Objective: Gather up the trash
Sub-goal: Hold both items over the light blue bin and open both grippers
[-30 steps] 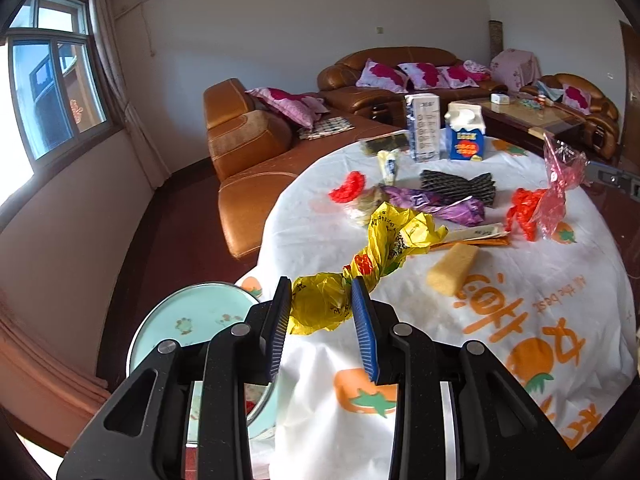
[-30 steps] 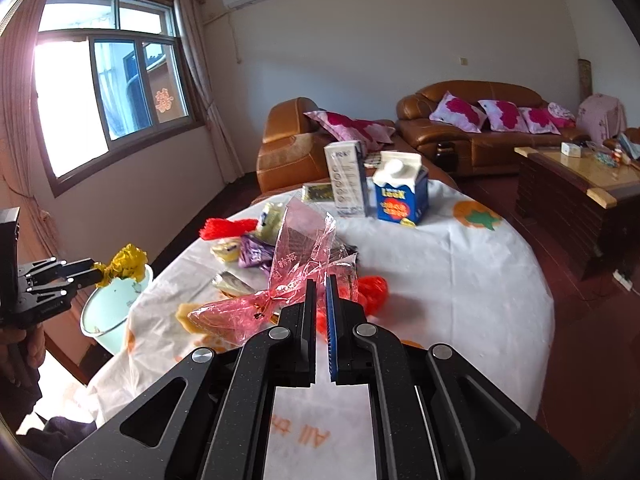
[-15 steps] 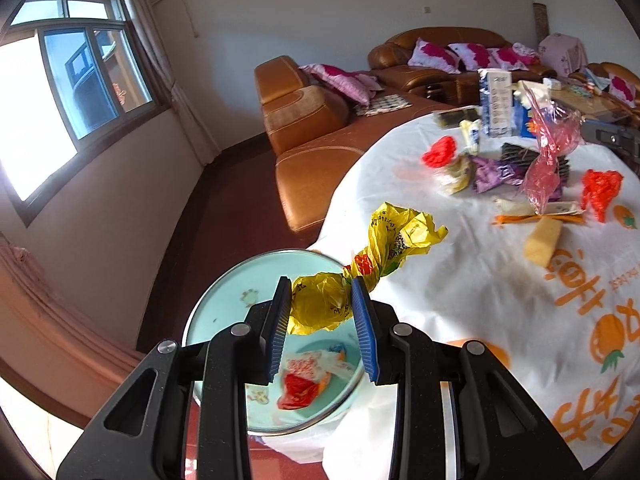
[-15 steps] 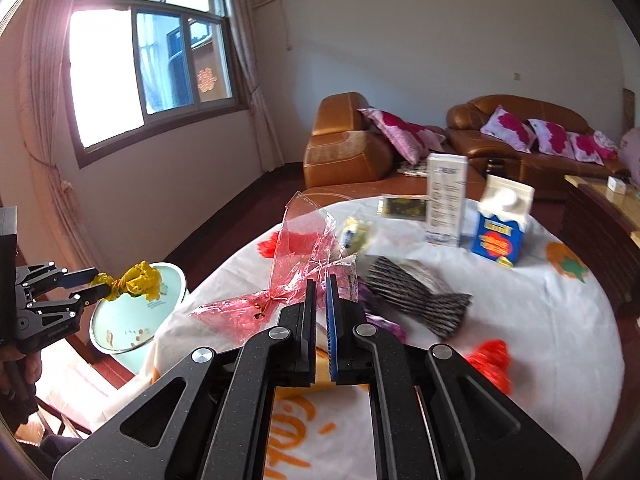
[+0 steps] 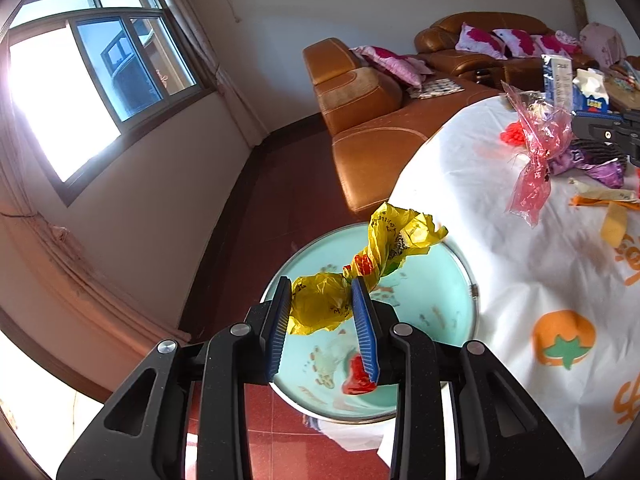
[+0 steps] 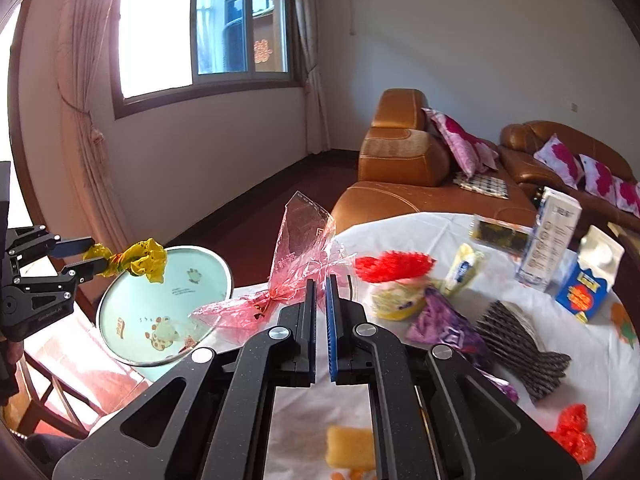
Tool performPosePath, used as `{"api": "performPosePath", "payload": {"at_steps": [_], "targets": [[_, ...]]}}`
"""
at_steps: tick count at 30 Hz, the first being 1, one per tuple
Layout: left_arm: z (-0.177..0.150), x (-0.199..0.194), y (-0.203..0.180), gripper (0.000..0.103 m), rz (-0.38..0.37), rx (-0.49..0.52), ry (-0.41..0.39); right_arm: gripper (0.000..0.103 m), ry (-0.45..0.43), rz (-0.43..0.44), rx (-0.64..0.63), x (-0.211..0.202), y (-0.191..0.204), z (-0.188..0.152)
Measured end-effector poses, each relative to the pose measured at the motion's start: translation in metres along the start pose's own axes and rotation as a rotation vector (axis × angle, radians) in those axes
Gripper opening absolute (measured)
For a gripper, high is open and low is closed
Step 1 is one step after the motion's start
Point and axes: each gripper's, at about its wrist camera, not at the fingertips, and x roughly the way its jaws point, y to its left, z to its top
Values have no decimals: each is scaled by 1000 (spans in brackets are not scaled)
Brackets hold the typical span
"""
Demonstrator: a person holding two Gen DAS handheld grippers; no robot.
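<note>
left wrist: left tool point(image 5: 322, 300) grips yellow wrapper point(image 5: 320, 306) above bin point(image 5: 440, 304).

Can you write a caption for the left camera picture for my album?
Left gripper holds a yellow plastic bag over the mint-green trash bin beside the table.

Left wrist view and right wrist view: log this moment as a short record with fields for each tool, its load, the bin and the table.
left tool: shut on yellow bag, held above the bin
right tool: shut on pink cellophane wrapper, above the table edge
bin: pale green, on the floor beside the table, red scrap inside
table: white cloth, more wrappers and two cartons on it
</note>
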Motion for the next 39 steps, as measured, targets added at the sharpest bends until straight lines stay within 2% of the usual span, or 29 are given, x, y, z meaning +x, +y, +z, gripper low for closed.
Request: {"api": "performPosePath", "payload": {"at_steps": [10,15,36,38,39], "targets": [[-7,14,14,31,80,7,43,5,24,42,-48,33,27,12],[-12,19,18,31,95,4,60,5,34,58,-68,45,41,14],[-12,26,28,34,93,-30,71,6,76,110,-133,70,78,14],[-12,26,27,34,89,-29,70,7,89,131,-134,73,80,13],[-11,26,26,35,86,-30,67,13,88,138,-136,74,80,12]]}}
